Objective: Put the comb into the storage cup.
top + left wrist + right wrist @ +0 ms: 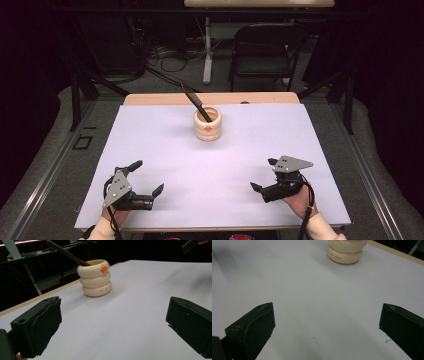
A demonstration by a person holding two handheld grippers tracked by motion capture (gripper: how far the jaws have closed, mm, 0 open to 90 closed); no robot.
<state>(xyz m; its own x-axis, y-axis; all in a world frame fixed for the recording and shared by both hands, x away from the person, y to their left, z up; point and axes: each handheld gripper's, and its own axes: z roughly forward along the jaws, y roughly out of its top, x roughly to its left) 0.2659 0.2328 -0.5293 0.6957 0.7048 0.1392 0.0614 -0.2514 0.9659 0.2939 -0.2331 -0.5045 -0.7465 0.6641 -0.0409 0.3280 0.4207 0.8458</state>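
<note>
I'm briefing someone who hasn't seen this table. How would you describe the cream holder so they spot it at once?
Start from the white table: toward its far edge, near the middle, stands the cream holder, well beyond both grippers. It looks like three fat rings stacked up, with a small orange mark on its side. A dark utensil leans out of its open top.

A pale white sheet is laid over the surface (165,150), and a cream ringed pot (207,124) is parked well ahead of each hand-held gripper.
</note>
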